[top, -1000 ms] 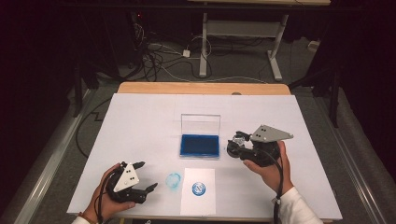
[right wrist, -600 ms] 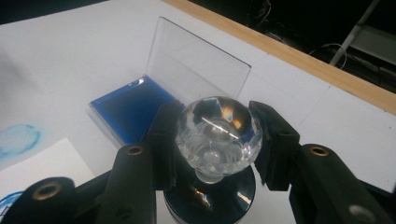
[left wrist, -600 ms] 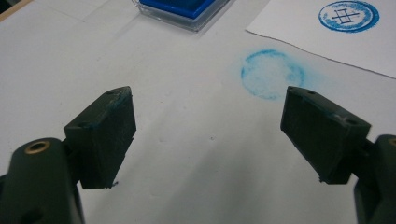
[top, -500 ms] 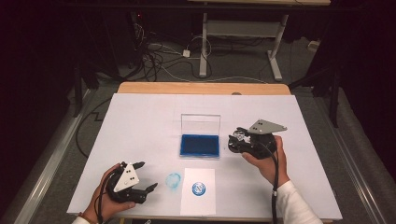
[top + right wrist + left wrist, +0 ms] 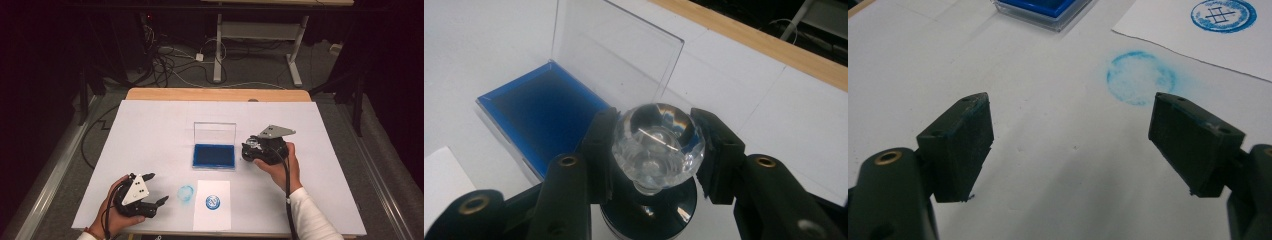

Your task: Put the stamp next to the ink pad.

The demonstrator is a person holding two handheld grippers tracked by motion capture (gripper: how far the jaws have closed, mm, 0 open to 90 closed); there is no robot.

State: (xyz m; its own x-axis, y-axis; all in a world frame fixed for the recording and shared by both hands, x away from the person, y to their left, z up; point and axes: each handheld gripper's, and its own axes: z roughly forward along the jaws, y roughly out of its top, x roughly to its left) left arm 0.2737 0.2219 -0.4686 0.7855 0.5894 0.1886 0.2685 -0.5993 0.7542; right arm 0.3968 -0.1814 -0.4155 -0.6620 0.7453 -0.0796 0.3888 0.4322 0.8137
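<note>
My right gripper [image 5: 655, 145] is shut on a stamp with a clear faceted knob [image 5: 658, 142] and a dark round base. In the high view the right gripper [image 5: 254, 148] holds the stamp [image 5: 254, 145] just right of the blue ink pad [image 5: 214, 155], whose clear lid [image 5: 215, 134] stands open. The ink pad [image 5: 541, 112] lies beyond and left of the knob. My left gripper [image 5: 154, 190] rests open near the table's front left, with nothing between its fingers [image 5: 960, 145]. A white paper [image 5: 212, 204] bears a round blue stamp print [image 5: 213, 201].
A smeared blue ring of ink [image 5: 186, 193] marks the white table cover [image 5: 150, 130] between the left gripper and the paper; the ink ring [image 5: 1140, 77] lies ahead of the left jaws. The wooden table edge [image 5: 215, 94] runs along the back. Cables and desk legs lie beyond.
My right gripper has carried the stamp a little farther back and left, closer beside the ink pad. The left gripper has stayed put.
</note>
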